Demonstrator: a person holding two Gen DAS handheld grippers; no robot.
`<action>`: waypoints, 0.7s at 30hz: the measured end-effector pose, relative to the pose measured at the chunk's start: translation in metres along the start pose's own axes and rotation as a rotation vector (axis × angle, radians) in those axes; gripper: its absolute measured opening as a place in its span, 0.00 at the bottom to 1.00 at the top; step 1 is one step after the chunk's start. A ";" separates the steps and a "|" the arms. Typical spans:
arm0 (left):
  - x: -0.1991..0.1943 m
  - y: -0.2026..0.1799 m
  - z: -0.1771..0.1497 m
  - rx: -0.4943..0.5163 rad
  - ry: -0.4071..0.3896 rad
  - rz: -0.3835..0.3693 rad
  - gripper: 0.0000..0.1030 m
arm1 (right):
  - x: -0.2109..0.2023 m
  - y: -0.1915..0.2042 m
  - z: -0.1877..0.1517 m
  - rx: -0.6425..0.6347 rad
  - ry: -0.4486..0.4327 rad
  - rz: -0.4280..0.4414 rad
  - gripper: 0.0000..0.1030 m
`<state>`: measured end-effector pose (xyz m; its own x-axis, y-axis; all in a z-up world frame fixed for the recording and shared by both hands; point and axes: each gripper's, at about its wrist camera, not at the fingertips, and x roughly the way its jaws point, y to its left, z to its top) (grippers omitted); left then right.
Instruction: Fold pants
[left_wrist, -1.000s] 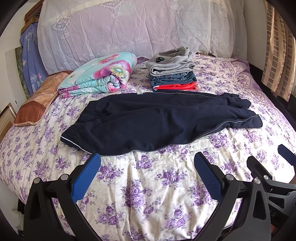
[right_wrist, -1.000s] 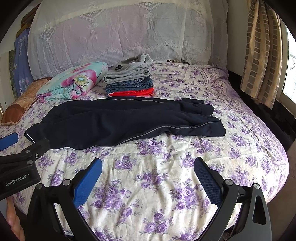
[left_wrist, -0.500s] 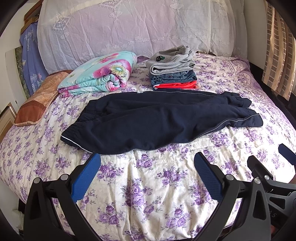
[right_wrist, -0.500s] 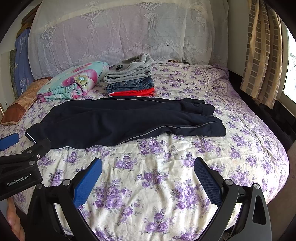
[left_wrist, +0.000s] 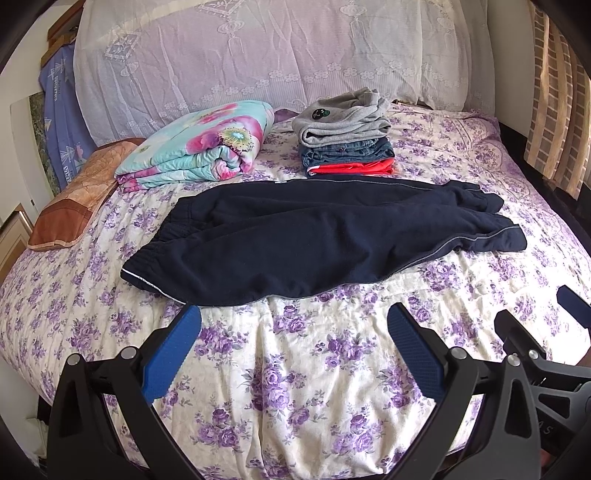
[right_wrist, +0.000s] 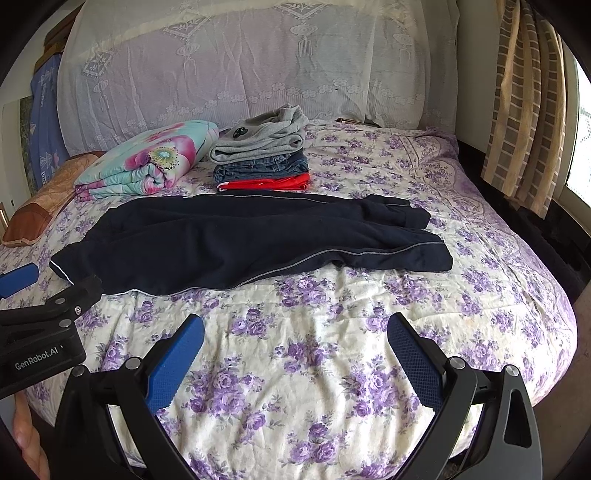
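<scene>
Dark navy fleece jogger pants (left_wrist: 306, 240) are laid lengthwise across a purple-flowered bedspread (left_wrist: 295, 369), waistband leftward. Left gripper (left_wrist: 293, 325) and right gripper (right_wrist: 295, 332) are held spread, empty. Soft, limp, light fabric is expected; waistband and cuffs are suggested as grasp points.

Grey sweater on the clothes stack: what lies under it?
Under the grey sweater lie folded jeans, then a red garment at the bottom, resting on the bedspread. Only their front edges show; anything between the layers is covered.
</scene>
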<state>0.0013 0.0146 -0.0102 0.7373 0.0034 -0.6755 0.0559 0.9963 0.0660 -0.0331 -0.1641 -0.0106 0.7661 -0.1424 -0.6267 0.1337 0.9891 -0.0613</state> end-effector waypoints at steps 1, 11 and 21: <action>0.001 0.000 0.000 -0.001 0.002 0.001 0.95 | 0.000 0.000 0.000 0.000 0.000 0.000 0.97; 0.003 0.003 0.000 -0.003 0.007 0.004 0.95 | 0.001 0.002 0.000 -0.005 0.003 0.000 0.97; 0.050 0.032 -0.005 -0.061 0.182 -0.177 0.96 | 0.019 -0.006 -0.006 -0.014 0.057 -0.008 0.97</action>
<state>0.0371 0.0471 -0.0453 0.5858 -0.1612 -0.7943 0.1283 0.9861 -0.1054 -0.0230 -0.1724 -0.0273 0.7279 -0.1486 -0.6694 0.1310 0.9884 -0.0770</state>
